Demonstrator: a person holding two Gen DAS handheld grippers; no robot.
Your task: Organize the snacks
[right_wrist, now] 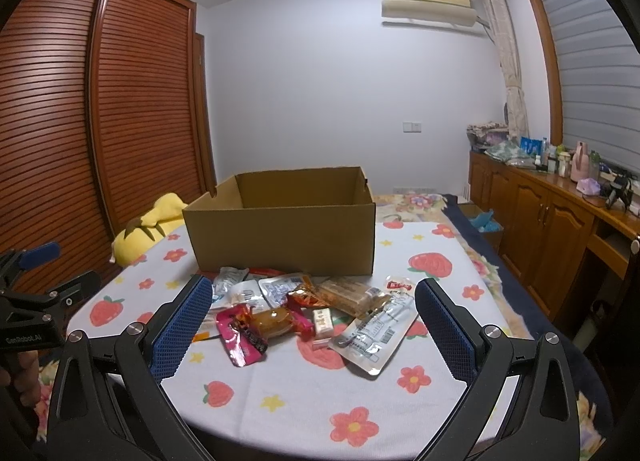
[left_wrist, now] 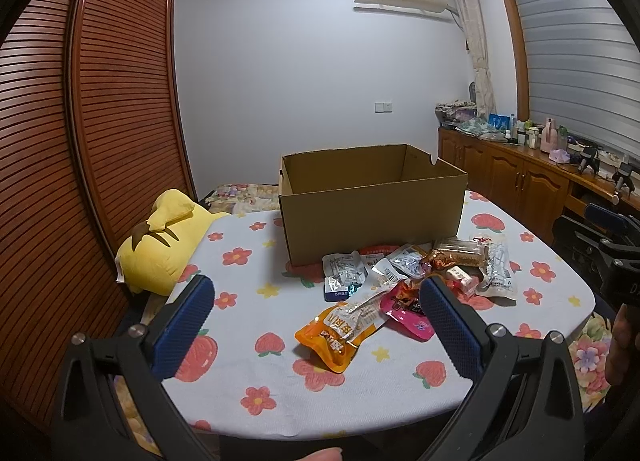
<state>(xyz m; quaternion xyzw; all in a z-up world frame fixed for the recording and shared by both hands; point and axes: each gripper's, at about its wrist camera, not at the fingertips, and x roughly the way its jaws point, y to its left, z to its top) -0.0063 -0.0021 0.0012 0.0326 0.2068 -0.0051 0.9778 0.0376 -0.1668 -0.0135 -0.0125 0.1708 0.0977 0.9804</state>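
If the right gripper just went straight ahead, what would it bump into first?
Probably the pile of snack packets lying between its open fingers, likely the pink packet nearest it. The cardboard box stands behind them. Depth is hard to judge here.

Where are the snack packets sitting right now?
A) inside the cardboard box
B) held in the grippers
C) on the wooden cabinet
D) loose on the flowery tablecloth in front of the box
D: the snack packets lie piled on the tablecloth before the cardboard box; both grippers are open.

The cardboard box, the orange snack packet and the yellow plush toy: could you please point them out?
cardboard box (left_wrist: pixel 372 225), left wrist view, front wall.
orange snack packet (left_wrist: pixel 334 341), left wrist view, printed front.
yellow plush toy (left_wrist: pixel 160 249), left wrist view, body.
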